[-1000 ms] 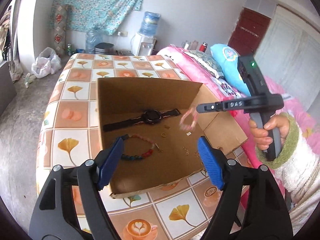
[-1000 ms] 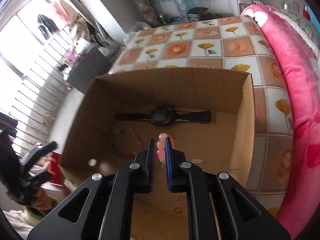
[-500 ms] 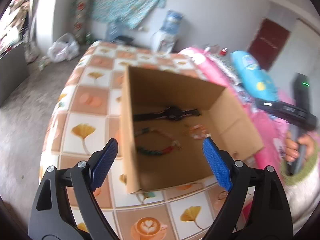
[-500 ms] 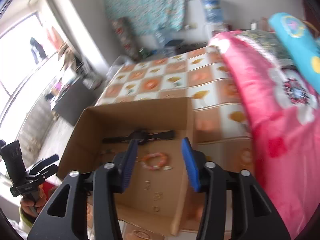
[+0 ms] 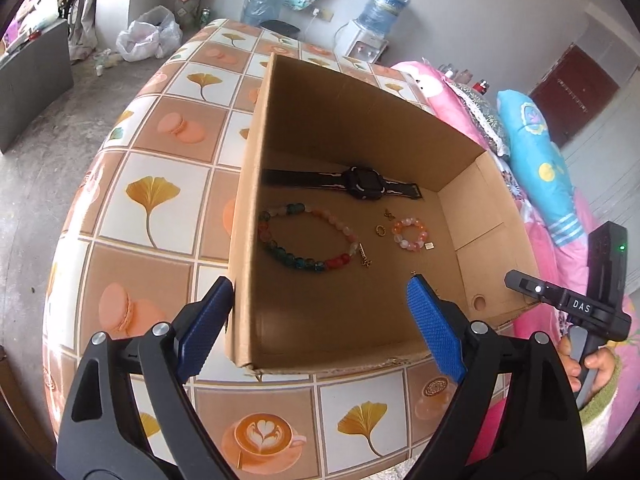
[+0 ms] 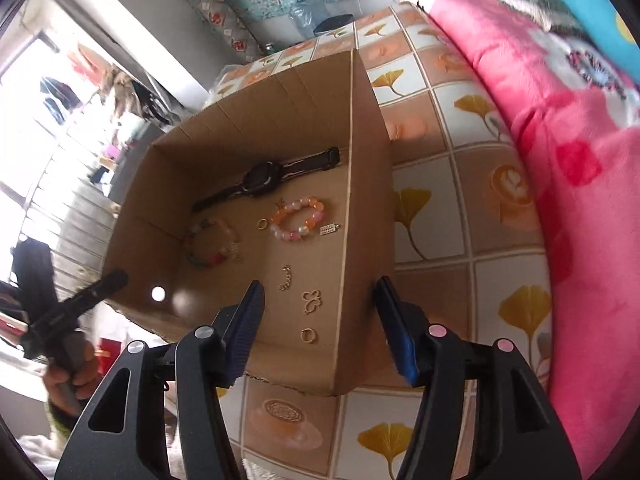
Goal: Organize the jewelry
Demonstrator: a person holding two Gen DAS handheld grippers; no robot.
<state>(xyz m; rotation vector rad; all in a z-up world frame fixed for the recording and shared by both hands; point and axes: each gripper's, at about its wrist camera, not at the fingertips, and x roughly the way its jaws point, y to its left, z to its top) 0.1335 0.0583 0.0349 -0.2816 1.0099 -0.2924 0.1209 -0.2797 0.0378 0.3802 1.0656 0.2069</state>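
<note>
An open cardboard box [image 5: 248, 208] [image 6: 364, 184] stands on the tiled table. On its floor lie a black watch [image 5: 362, 183] [image 6: 262, 176], a long multicolour bead bracelet [image 5: 306, 242] [image 6: 212, 242], a small pink-orange bead bracelet [image 5: 409, 233] [image 6: 298, 218], a gold ring [image 5: 379, 230] [image 6: 262, 224] and several small gold pieces [image 6: 312, 302]. My left gripper [image 5: 320, 322] is open and empty, above the box's near left corner. My right gripper [image 6: 320, 326] is open and empty, straddling the box's right wall at the near end.
The table [image 5: 152, 200] has a tile-pattern cover with leaves, macarons and coffee cups. A pink blanket [image 6: 560, 128] and a blue pillow [image 5: 536, 152] lie on the bed to the right. Water bottles and a dispenser [image 5: 376, 20] stand behind the table.
My right gripper opened and let go of the small pink-orange bracelet, which now lies on the box floor. It then drew back toward the right wall. My left gripper moved left and higher.
</note>
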